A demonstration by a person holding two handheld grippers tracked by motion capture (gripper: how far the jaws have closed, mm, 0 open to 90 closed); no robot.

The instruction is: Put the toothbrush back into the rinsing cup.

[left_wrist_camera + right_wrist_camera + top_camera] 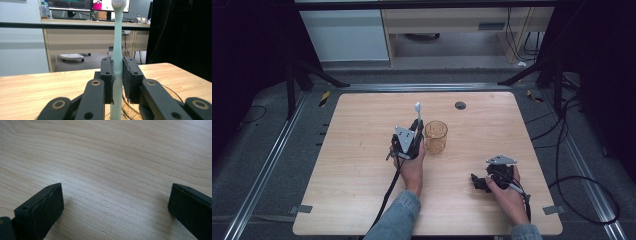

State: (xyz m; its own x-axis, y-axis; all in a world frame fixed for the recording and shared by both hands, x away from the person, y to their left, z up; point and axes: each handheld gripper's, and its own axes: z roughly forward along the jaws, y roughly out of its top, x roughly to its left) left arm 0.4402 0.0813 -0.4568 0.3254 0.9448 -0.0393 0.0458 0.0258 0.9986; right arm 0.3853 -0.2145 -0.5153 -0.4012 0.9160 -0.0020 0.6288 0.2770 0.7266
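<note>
We see left tongs (117, 80) clamped on toothbrush (117, 50), upright, bristles up, beside cup (435, 136); right tongs (115, 205) wide, over tabletop (112, 157).

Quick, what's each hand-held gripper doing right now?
Left hand-held gripper: closed on the toothbrush, held upright beside the glass cup.
Right hand-held gripper: open, holding nothing, over the table.

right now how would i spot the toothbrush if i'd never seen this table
Start at the wooden table and find the clear amber cup near its middle. Just left of the cup, the left gripper clamps a toothbrush upright. It is the one pale, thin stick there, with a white bristle head on top.
</note>
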